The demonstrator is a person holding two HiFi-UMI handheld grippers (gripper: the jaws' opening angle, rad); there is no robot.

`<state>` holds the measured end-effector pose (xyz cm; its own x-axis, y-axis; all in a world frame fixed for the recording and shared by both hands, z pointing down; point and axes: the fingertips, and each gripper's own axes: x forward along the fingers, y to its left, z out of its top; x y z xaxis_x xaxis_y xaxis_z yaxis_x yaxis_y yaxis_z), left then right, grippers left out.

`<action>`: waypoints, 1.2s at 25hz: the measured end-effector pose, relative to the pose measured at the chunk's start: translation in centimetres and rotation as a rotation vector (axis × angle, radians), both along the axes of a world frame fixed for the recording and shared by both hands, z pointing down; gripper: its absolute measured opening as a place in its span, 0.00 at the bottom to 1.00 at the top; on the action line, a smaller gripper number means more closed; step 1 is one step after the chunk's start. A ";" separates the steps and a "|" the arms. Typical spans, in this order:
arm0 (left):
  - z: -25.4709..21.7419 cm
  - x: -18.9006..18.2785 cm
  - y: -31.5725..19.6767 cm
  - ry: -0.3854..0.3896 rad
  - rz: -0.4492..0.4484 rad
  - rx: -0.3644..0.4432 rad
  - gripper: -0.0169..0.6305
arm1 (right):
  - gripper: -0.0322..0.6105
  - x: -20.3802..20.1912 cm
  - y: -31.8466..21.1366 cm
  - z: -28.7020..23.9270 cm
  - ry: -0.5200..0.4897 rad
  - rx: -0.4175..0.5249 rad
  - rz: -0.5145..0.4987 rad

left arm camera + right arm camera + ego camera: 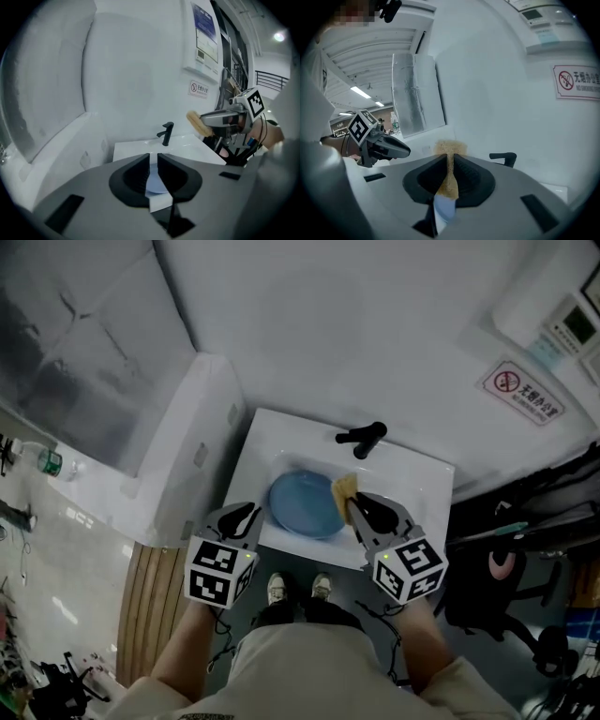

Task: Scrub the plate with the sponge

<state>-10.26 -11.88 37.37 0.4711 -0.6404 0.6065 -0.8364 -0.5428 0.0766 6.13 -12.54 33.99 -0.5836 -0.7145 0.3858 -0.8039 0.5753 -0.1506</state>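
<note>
Going left to right in the head view: the left gripper (240, 518) is hovering over the lower-left edge of the white sink (281, 432). Its jaws are sitting just a crack apart and aren't pinching anything. In the left gripper view you're only peeking at the basin through that slit.

The blue plate (305, 505) is lying flat in the basin, middle of the frame, just below the black faucet (364, 437). It's looking stiff and glossy to me, so I'm guessing it'll be sliding around once it's being rubbed. I'd be pinning it by the left rim, the part nearest that free claw.

Right of it, the yellow sponge (344, 488) is hanging over the plate's right edge. I can't tell if it's actually touching. The right gripper (356, 509) is clamping it tight by its near end, with the far end poking out past the tips. It's looking soft and light, so I'm expecting that free end to be squashing and bending when pressed down. A grip closer to the working end would probably give more push.
</note>
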 end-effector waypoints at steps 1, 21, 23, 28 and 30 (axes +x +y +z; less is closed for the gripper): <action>0.8 0.3 -0.4 0.004 0.003 -0.025 0.12 | 0.13 -0.1 -0.8 0.6 0.000 -0.010 -0.008; 21.6 1.5 -3.7 0.176 -0.196 -0.608 0.25 | 0.14 -5.6 -8.4 19.5 0.054 -0.279 -0.192; 22.8 1.4 -3.5 0.185 -0.213 -0.643 0.26 | 0.14 -6.1 -8.3 21.3 0.057 -0.305 -0.206; 25.1 1.3 -3.0 0.173 -0.213 -0.715 0.27 | 0.14 -7.4 -7.3 25.4 0.072 -0.369 -0.247; 26.0 1.6 -3.1 0.166 -0.208 -0.746 0.27 | 0.14 -7.7 -7.0 26.5 0.079 -0.381 -0.266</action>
<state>-8.65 -14.97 63.33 0.5084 -0.1778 0.8426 -0.8608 -0.1327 0.4913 -1.56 -19.59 60.46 -0.6857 -0.3429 0.6421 -0.6532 0.6790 -0.3350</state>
